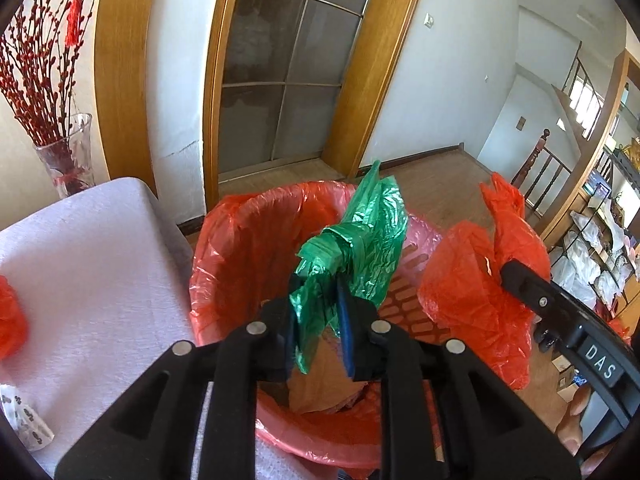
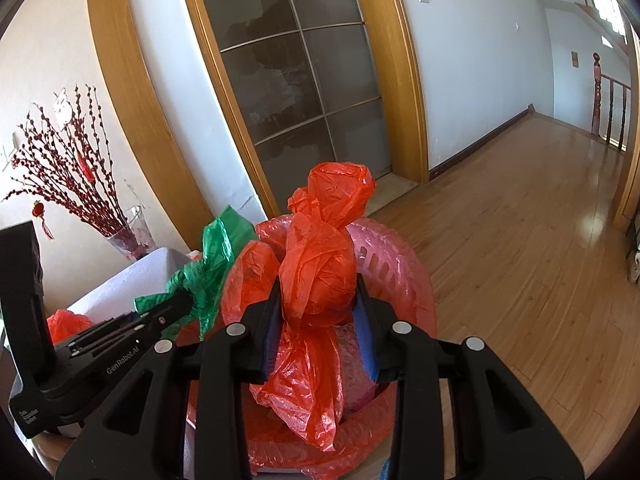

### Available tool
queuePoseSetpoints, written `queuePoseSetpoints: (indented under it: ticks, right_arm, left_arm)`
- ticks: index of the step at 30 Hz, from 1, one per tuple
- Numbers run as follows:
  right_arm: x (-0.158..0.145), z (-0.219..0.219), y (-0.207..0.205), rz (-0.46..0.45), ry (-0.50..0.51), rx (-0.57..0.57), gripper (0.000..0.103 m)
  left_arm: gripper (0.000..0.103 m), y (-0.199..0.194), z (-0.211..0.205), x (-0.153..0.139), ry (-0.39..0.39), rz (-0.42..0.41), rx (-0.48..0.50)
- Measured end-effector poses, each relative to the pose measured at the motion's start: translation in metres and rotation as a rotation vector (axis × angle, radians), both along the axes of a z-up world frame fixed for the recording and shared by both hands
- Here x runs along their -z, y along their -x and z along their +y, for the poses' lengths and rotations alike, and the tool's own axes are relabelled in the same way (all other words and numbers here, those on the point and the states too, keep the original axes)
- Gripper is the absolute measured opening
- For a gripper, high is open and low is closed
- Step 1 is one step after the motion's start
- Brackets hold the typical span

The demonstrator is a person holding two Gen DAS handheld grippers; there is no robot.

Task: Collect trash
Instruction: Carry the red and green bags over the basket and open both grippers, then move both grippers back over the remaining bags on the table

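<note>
Gripping green bag and red bag, both claws above bin.

The green bag is thin, crinkled plastic film with a glossy sheen. The red bag is the same kind of film, wrinkled and shiny. The bin is slotted pink plastic, lined with translucent red film. Inside the bin lies matt brown cardboard. The left tool is matt black plastic with bright metal pins and blue pads; the right tool looks alike. Left of the bin, the worktop wears a soft white cloth. Behind the bin, the floor is glossy wood, the door frame varnished wood, and the vase clear glass.
</note>
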State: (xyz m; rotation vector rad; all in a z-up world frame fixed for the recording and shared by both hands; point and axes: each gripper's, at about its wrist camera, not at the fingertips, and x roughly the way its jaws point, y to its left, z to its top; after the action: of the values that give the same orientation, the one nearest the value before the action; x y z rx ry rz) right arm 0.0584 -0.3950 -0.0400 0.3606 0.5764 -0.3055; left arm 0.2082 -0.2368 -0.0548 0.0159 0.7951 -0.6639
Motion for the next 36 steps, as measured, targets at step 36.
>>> queuePoseSetpoints:
  ticks: [36]
  right_arm:
    - [0.0,0.104,-0.014,0.018,0.077,-0.208,0.07]
  left_arm:
    - [0.048,0.056,0.193,-0.02,-0.103,-0.105,-0.353]
